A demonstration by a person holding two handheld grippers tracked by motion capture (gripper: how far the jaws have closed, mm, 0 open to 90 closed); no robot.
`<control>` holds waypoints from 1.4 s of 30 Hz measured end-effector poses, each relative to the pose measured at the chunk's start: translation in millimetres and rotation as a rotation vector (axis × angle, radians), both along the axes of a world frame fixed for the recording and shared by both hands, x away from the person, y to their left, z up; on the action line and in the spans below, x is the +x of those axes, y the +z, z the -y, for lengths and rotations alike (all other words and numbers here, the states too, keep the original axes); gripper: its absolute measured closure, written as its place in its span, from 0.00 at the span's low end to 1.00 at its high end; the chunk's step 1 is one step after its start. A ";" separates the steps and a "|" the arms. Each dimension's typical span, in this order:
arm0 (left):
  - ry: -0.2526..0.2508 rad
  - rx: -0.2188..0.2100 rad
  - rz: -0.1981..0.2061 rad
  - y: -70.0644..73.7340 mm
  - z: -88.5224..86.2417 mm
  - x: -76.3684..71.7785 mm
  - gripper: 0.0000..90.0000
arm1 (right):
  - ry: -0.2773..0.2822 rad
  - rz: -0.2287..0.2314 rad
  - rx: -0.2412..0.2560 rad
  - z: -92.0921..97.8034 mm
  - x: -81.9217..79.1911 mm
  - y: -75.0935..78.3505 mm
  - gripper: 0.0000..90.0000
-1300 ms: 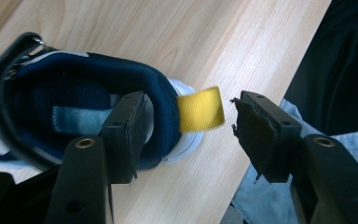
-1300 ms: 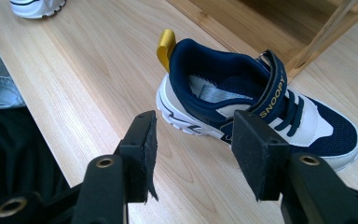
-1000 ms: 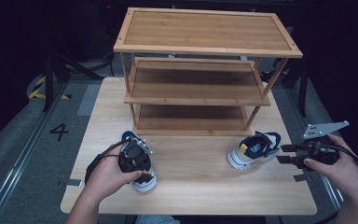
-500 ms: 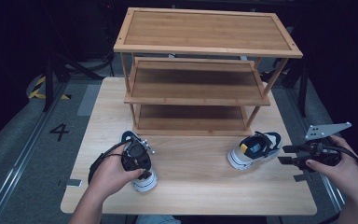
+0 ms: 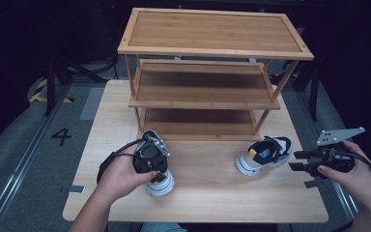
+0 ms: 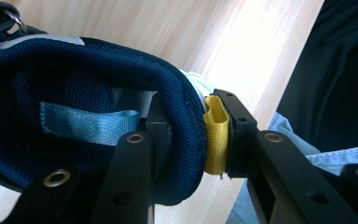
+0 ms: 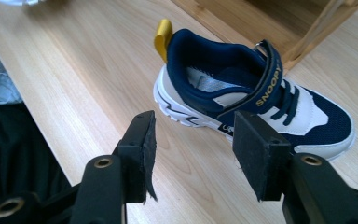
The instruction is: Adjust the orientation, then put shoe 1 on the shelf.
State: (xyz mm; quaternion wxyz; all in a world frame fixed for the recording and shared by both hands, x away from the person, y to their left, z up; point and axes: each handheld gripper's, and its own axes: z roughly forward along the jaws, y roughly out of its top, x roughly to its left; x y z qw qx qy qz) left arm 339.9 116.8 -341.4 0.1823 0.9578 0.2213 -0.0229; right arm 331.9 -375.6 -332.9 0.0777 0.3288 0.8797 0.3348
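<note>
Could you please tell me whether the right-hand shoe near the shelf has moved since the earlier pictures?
No. The navy and white sneaker lies at the same spot, just off the front right leg of the wooden three-tier shelf.

Both grippers [image 5: 150, 159] [image 5: 314, 162] are showing black bodies with brass-ringed screw holes, black padded fingers [image 7: 256, 149], trailing black cables, right one carrying a grey three-cornered plate [image 5: 339, 135].
</note>
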 end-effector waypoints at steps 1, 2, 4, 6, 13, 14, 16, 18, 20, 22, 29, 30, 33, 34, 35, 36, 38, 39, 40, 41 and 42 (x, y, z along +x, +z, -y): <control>-0.010 0.004 0.007 3.2 1.6 -0.1 0.78 | 0.001 -0.004 -0.001 0.5 -1.6 0.3 0.56; -0.018 0.001 0.011 5.9 2.9 -0.2 0.78 | 0.001 -0.002 -0.002 1.3 -2.3 -0.1 0.56; -0.040 -0.013 0.014 13.1 7.2 -1.1 0.78 | -0.009 -0.002 -0.003 4.8 -4.4 -0.9 0.56; -0.052 -0.019 0.015 15.8 9.1 -1.7 0.77 | -0.017 -0.001 -0.004 8.7 -6.9 -1.6 0.56; -0.150 -0.015 0.037 37.1 20.6 -4.5 0.77 | -0.043 -0.002 0.001 16.8 -15.6 -0.4 0.56; -0.159 -0.018 0.044 39.3 22.5 -5.4 0.77 | -0.045 -0.005 0.001 17.5 -16.6 -0.5 0.56; -0.181 -0.013 0.056 43.8 26.8 -7.4 0.77 | -0.050 -0.002 -0.002 20.0 -18.3 -1.3 0.56; -0.204 -0.015 0.058 48.4 31.5 -9.3 0.77 | -0.058 -0.006 -0.002 22.3 -20.3 -1.5 0.56; -0.231 -0.024 0.060 52.2 34.8 -9.6 0.77 | -0.065 -0.004 0.000 24.0 -22.3 -1.0 0.56; -0.252 -0.028 0.065 56.6 37.8 -9.9 0.77 | -0.065 -0.002 0.000 24.4 -23.6 -0.7 0.56; -0.290 -0.017 0.087 71.7 46.2 -11.0 0.77 | -0.074 -0.003 -0.004 26.6 -28.4 -1.3 0.55; -0.300 -0.019 0.091 73.0 47.4 -10.8 0.77 | -0.082 -0.006 -0.006 29.0 -31.0 -2.0 0.55; -0.310 -0.025 0.093 77.3 49.4 -9.6 0.77 | -0.096 -0.009 -0.006 32.6 -35.5 -2.4 0.55; -0.314 -0.028 0.095 78.7 50.1 -9.2 0.77 | -0.099 -0.006 -0.006 33.9 -37.0 -2.5 0.55; -0.315 -0.030 0.098 80.5 50.5 -8.9 0.77 | -0.099 -0.006 -0.006 33.9 -37.0 -2.5 0.55; -0.318 -0.029 0.098 82.5 50.9 -9.0 0.77 | -0.104 -0.007 -0.006 35.1 -38.8 -2.5 0.55; -0.322 -0.025 0.097 86.8 51.7 -9.1 0.77 | -0.114 -0.003 -0.008 37.9 -41.9 -2.8 0.55; -0.326 -0.019 0.099 90.8 53.5 -11.1 0.77 | -0.132 -0.008 -0.008 40.5 -45.2 -2.3 0.55; -0.332 -0.012 0.101 92.7 54.5 -11.9 0.77 | -0.135 -0.001 -0.009 42.0 -46.3 -2.5 0.55; -0.336 -0.011 0.100 94.3 55.1 -12.5 0.77 | -0.139 -0.005 -0.008 43.0 -47.9 -2.5 0.55; -0.336 -0.011 0.100 94.3 55.1 -12.5 0.77 | -0.139 -0.005 -0.008 43.0 -47.9 -2.5 0.55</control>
